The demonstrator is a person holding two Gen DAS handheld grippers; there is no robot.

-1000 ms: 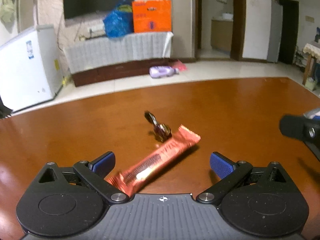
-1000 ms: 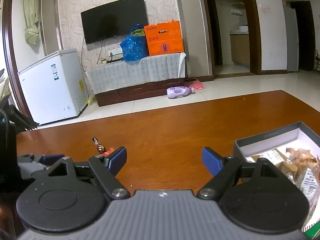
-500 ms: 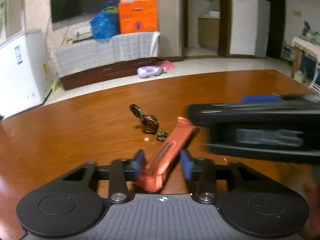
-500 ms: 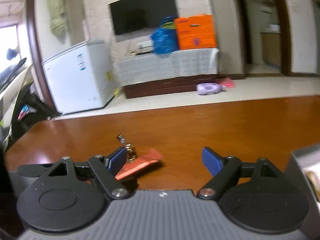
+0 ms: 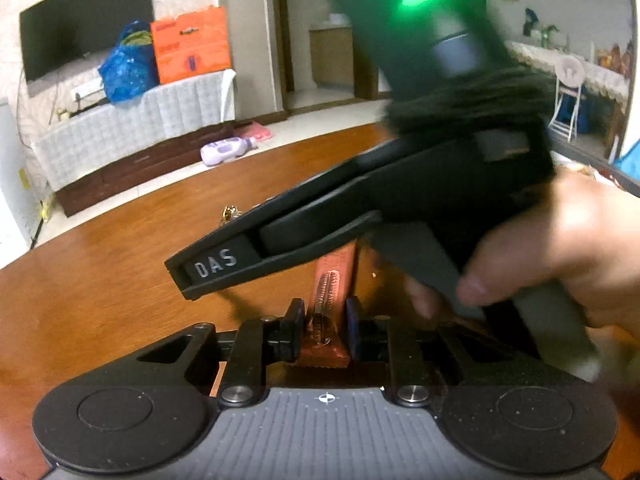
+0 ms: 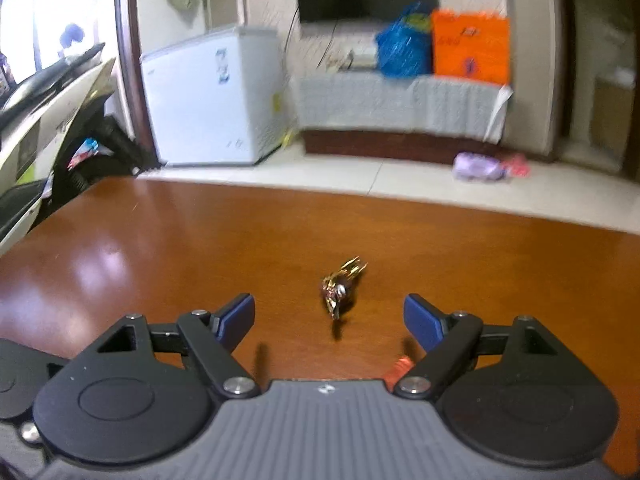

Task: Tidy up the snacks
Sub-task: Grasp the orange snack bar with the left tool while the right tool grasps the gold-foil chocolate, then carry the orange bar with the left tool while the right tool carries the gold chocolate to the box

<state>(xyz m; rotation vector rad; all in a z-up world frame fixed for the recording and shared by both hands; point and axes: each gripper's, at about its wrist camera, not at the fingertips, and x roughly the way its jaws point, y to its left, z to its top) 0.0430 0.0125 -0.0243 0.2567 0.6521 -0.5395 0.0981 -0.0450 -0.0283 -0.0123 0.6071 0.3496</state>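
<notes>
Left gripper [image 5: 323, 318] around red snack bar [image 5: 329, 300].

Your left gripper [image 5: 324, 326] pinches a glossy, crinkled red foil snack bar [image 5: 329, 300] between matt black plastic fingers with 2 blue, rubbery-looking pads. Ahead of your right gripper [image 6: 330, 316], between its spread pads, a small candy [image 6: 340, 286] glints in shiny gold-and-dark twisted wrap. Under both lies a smooth, polished brown wooden table [image 6: 160, 248], reflecting light.
</notes>
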